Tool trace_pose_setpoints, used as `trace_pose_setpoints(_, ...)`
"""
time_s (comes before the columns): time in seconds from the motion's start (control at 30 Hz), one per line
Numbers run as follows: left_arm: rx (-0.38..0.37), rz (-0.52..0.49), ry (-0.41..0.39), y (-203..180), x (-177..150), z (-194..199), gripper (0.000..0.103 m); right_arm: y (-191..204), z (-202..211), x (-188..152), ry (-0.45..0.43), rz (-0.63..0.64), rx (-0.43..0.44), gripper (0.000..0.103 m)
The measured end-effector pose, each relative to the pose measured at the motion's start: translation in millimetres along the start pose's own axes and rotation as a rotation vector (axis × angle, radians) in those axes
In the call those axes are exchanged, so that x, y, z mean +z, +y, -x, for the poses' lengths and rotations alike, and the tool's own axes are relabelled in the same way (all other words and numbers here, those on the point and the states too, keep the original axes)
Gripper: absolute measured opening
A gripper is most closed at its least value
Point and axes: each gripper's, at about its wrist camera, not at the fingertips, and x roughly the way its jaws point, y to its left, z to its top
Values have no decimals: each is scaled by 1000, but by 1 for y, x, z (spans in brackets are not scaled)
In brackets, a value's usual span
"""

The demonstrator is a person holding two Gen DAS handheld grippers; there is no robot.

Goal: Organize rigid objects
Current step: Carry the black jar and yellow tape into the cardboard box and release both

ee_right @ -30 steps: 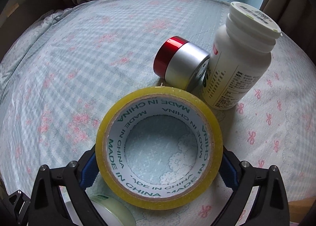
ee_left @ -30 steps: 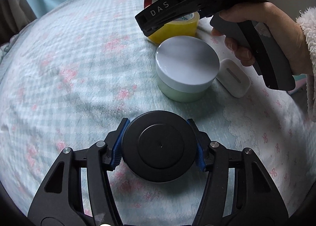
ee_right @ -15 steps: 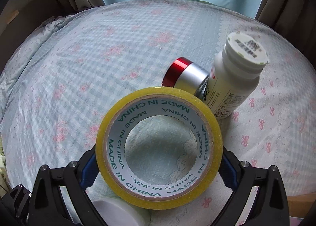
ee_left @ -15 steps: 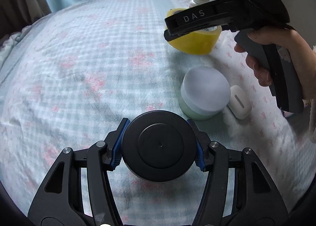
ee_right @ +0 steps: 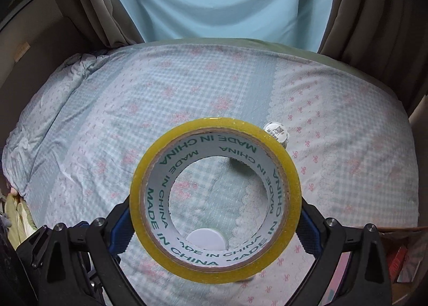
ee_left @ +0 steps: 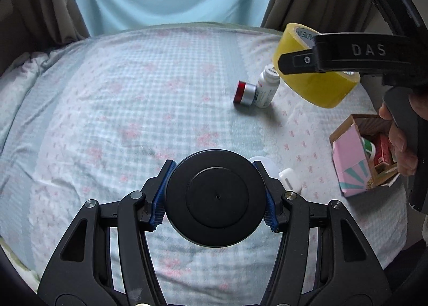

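My left gripper [ee_left: 215, 193] is shut on a round black jar [ee_left: 215, 200], held high over the bed. My right gripper [ee_right: 215, 215] is shut on a yellow tape roll [ee_right: 290, 185], also lifted; the tape roll [ee_left: 315, 86] shows at the upper right of the left wrist view. On the bedspread stand a white pill bottle [ee_left: 266, 89] and, touching it, a red and silver can [ee_left: 244, 93] on its side. A white-lidded jar [ee_right: 206, 239] shows through the tape's hole. A small white case [ee_left: 289, 176] lies beside that jar.
An open pink cardboard box [ee_left: 353, 161] holding several items sits at the bed's right edge, under the person's hand [ee_left: 401, 140]. The checked floral bedspread [ee_left: 120, 119] stretches to the left. Curtains [ee_right: 374, 25] hang behind the bed.
Both grippers have risen well above the bed with the black jar and the tape roll still held. The objects on the bedspread now look smaller and farther below.
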Motion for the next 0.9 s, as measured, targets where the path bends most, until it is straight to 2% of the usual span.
trace_pose_setpoints(0.13,-27,-11,-18,-15,16,34,54,-10,47,-6,-22,-16,-3,98)
trace_pose_setpoints(0.3,-42,-24,-36,-53,35,75,54,-39,105,-24,-39,-39,-6,98)
trace_pose_setpoints(0.53,-69,-61,-70,-139,58,116,54,-119,171,-57,-35,-140,7,98)
trace_pose_setpoints(0.7,-123,-108,-74,-213,74,116,54,-189,199,-82,-20,-183,-51,98)
trace_pose_setpoints(0.9,-197,-190,-34,-305,82,87,54,-271,205,-108,15,-256,-119,98)
